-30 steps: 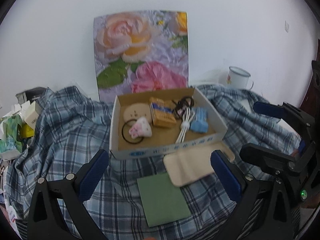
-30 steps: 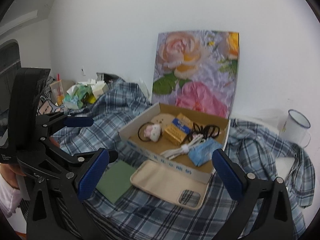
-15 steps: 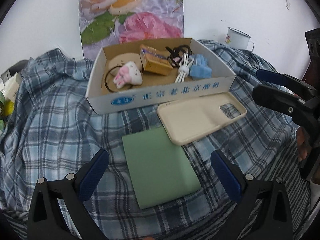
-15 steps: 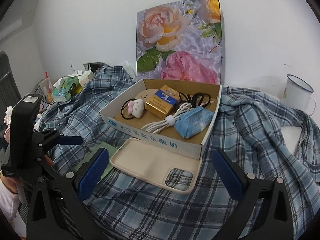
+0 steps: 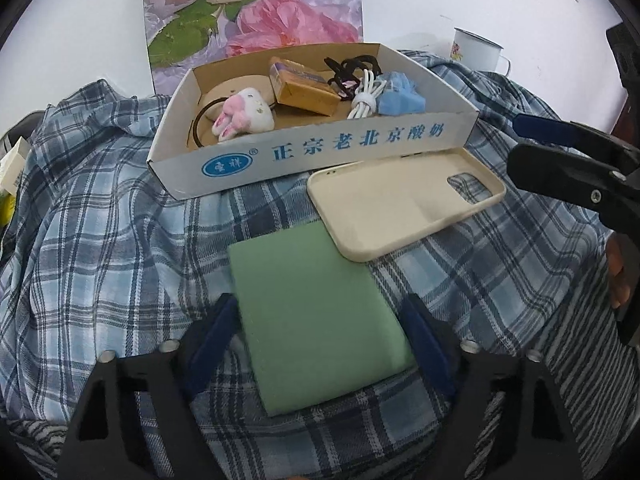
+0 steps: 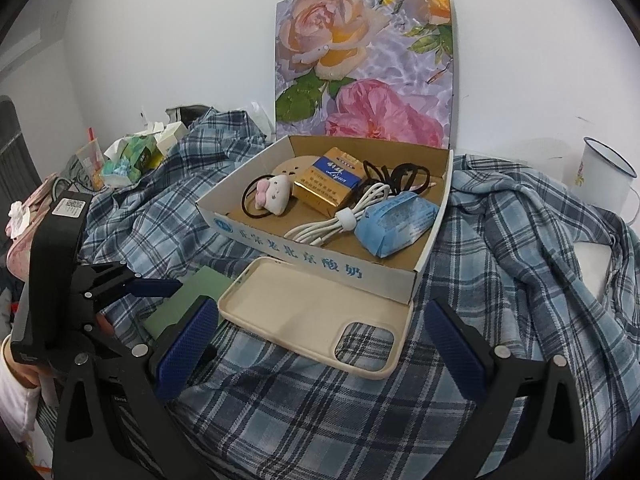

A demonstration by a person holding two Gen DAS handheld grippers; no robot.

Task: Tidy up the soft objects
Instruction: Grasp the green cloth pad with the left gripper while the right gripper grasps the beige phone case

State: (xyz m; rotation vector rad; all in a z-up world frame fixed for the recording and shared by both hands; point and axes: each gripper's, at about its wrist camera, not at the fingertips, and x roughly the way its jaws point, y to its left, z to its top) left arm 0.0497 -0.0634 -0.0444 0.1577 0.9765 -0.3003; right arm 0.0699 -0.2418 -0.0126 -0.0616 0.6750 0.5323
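Observation:
A folded green cloth (image 5: 316,312) lies on the plaid blanket in front of a shallow cardboard box (image 5: 320,152). My left gripper (image 5: 320,340) is open, its blue pads either side of the cloth's near end. A cream phone case (image 5: 404,204) lies beside the cloth against the box front; it also shows in the right wrist view (image 6: 320,312). My right gripper (image 6: 316,344) is open and empty, just before the case. The box (image 6: 320,248) holds a plush bunny hair tie (image 6: 274,196), a gold packet, a white cable and a blue tissue pack (image 6: 396,224).
A flower picture (image 6: 364,60) leans on the wall behind the box. A white enamel mug (image 6: 604,176) stands at the right. Tissue boxes and clutter (image 6: 136,156) lie at the left. The plaid blanket (image 6: 520,240) is rumpled around the box.
My left gripper has dropped forward and down onto the green cloth, its jaws narrowing around it. My right gripper has moved closer to the phone case.

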